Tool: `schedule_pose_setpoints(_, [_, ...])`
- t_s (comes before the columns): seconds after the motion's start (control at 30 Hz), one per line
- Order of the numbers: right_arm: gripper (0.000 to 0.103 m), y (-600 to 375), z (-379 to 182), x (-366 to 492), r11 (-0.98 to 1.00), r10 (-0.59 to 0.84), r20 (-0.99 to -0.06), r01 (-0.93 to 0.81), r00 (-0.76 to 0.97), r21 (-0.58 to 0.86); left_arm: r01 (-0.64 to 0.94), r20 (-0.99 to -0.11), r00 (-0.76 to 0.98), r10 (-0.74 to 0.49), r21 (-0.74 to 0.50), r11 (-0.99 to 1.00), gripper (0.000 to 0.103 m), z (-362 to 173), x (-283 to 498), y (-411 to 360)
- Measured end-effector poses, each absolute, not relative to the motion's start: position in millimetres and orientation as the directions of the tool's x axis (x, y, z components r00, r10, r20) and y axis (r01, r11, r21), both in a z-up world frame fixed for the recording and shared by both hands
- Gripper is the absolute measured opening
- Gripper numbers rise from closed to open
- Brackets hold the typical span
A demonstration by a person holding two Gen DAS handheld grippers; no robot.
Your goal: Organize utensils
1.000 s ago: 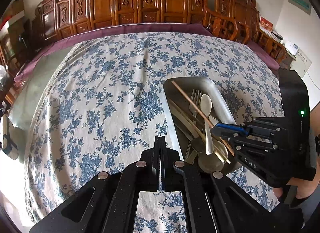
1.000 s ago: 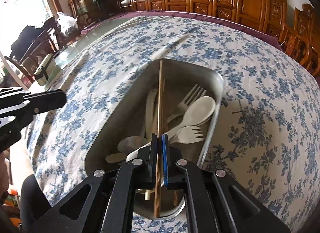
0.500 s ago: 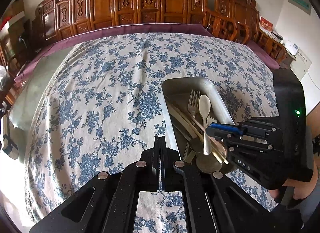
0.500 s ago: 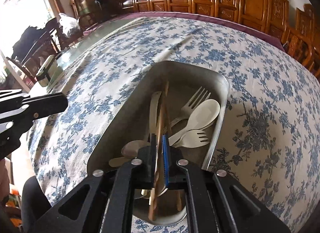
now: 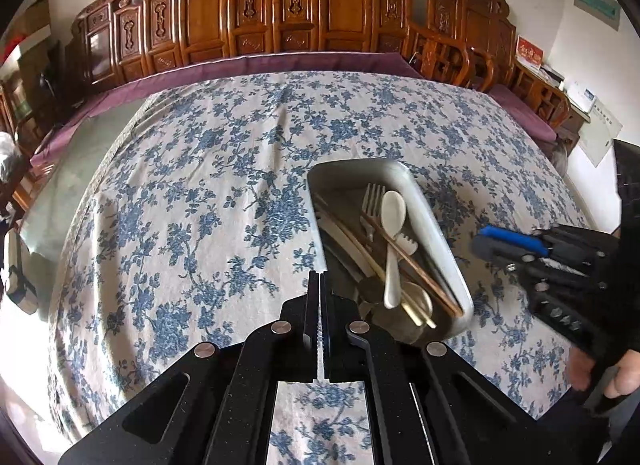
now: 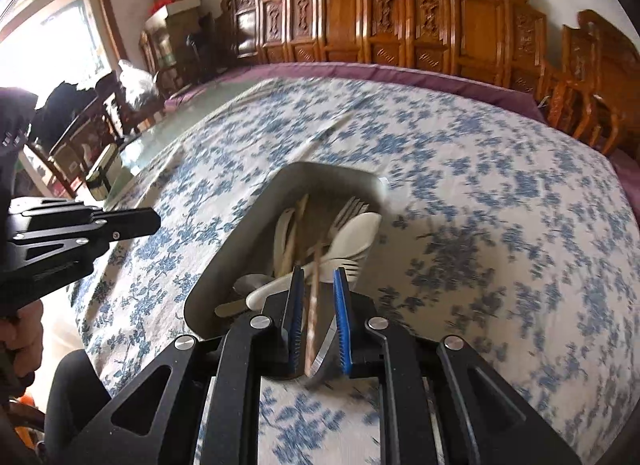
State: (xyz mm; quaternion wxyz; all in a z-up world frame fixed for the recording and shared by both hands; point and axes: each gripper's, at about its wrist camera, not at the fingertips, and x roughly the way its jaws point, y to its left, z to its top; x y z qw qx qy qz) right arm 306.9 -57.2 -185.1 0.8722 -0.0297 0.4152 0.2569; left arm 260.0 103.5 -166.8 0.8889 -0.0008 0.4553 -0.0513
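A metal tray [image 5: 430, 221] [image 6: 224, 261] on the flowered tablecloth holds a white spoon [image 5: 393, 225] [image 6: 352, 235], a metal fork [image 5: 370, 201], a cream fork [image 6: 348, 267], pale utensils and chopsticks. A brown chopstick [image 5: 412, 261] [image 6: 314, 305] lies in the tray. My right gripper [image 6: 317, 277] is open at the tray's near end, its jaws either side of the brown chopstick without gripping it; it also shows in the left wrist view [image 5: 504, 243] to the right of the tray. My left gripper [image 5: 319, 277] [image 6: 154, 221] is shut and empty, left of the tray.
The blue-flowered tablecloth [image 5: 200, 205] covers a large table with a purple edge [image 5: 260, 65]. Carved wooden chairs [image 5: 280, 5] line the far side. A bare glass strip [image 6: 180, 125] and a small box [image 6: 102, 175] lie at the table's left.
My right gripper has opened and let go of the brown chopstick, which now lies in the tray. The gripper has drawn back off the tray to the right. The left gripper has stayed put.
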Motion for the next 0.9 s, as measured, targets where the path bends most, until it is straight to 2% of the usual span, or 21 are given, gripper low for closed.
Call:
schedule_pose_setpoints(0.1, [0.028, -78, -173, 293, 0.881, 0.409, -0.718, -0.447, 0.562, 0.152, 0.075, -0.802, 0.589, -0.100, -0.069, 0.995, 0.014, -166, 251, 99])
schedule_pose_setpoints(0.17, [0.030, -90, -168, 286, 0.889, 0.406, -0.707, -0.431, 0.579, 0.157, 0.068, -0.800, 0.591, -0.102, -0.076, 0.995, 0.020, -166, 246, 95])
schedule_pose_setpoints(0.23, [0.033, -100, -164, 278, 0.895, 0.399, -0.701, -0.418, 0.591, 0.157, 0.067, -0.800, 0.591, -0.103, -0.078, 0.995, 0.021, -166, 240, 90])
schedule_pose_setpoints(0.3, [0.043, -112, -159, 267, 0.904, 0.387, -0.693, -0.400, 0.609, 0.153, 0.068, -0.800, 0.590, -0.104, -0.080, 0.995, 0.022, -166, 233, 84])
schedule_pose_setpoints(0.37, [0.051, -121, -156, 258, 0.911, 0.376, -0.686, -0.384, 0.623, 0.151, 0.066, -0.795, 0.598, -0.100, -0.076, 0.995, 0.043, -164, 227, 79])
schedule_pose_setpoints(0.43, [0.058, -129, -154, 248, 0.919, 0.364, -0.679, -0.366, 0.638, 0.148, 0.067, -0.788, 0.608, -0.098, -0.073, 0.995, 0.052, -160, 220, 74])
schedule_pose_setpoints(0.53, [0.067, -139, -152, 236, 0.928, 0.347, -0.677, -0.342, 0.650, 0.148, 0.067, -0.779, 0.620, -0.089, -0.060, 0.996, 0.073, -156, 211, 66])
schedule_pose_setpoints(0.57, [0.073, -142, -152, 232, 0.932, 0.337, -0.677, -0.332, 0.655, 0.144, 0.071, -0.773, 0.629, -0.086, -0.054, 0.996, 0.082, -154, 207, 63])
schedule_pose_setpoints(0.63, [0.083, -147, -150, 225, 0.940, 0.320, -0.673, -0.315, 0.667, 0.134, 0.085, -0.770, 0.632, -0.092, -0.049, 0.995, 0.091, -151, 203, 58])
schedule_pose_setpoints(0.8, [0.097, -162, -144, 205, 0.952, 0.293, -0.668, -0.276, 0.684, 0.134, 0.076, -0.773, 0.631, -0.064, -0.021, 0.997, 0.095, -145, 189, 46])
schedule_pose_setpoints(0.9, [0.100, -166, -136, 191, 0.957, 0.278, -0.657, -0.261, 0.701, 0.126, 0.077, -0.778, 0.627, -0.046, 0.003, 0.997, 0.095, -142, 177, 37])
